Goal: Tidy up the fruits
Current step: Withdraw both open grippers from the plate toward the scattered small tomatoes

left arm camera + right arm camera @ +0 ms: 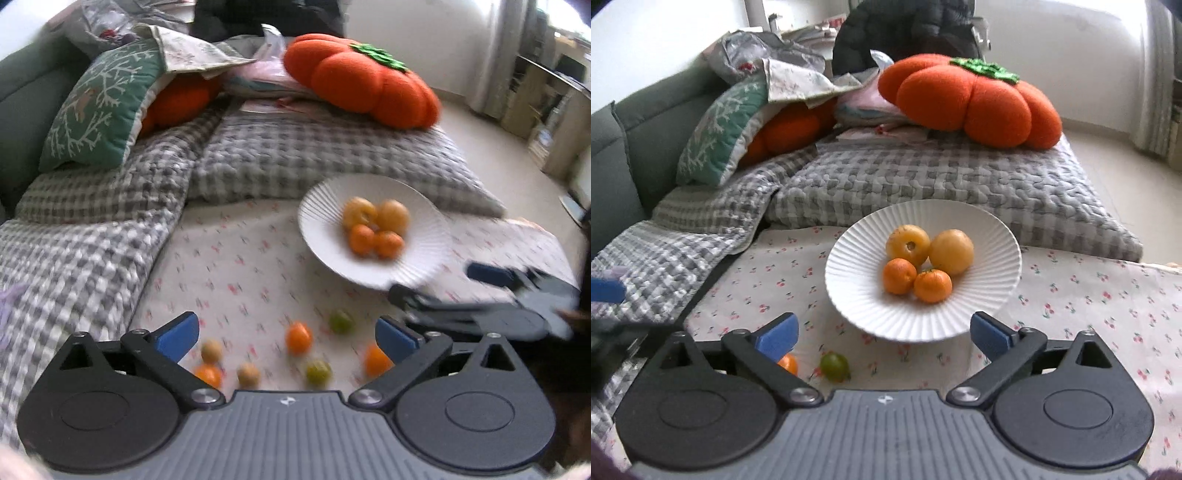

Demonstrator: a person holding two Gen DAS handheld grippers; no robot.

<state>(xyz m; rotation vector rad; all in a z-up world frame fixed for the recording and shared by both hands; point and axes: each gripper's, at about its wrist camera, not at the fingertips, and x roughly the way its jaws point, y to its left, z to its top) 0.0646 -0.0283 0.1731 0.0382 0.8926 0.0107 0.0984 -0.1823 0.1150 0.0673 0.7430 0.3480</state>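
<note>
Right wrist view: a grey checked quilt (923,177) fills the middle of the frame, with an orange pumpkin cushion (967,99) at upper centre. Below it, at centre, a white ribbed plate (857,295) on the cherry-print cloth (1089,302) holds two yellow fruits and two oranges (916,280). Both the right gripper (884,330) and the left gripper (286,332) stand wide apart and empty. Small loose fruits (299,338) lie low in the left wrist view, so gathering seems unfinished; next, one gripper probably needs lowering around a loose fruit.
</note>
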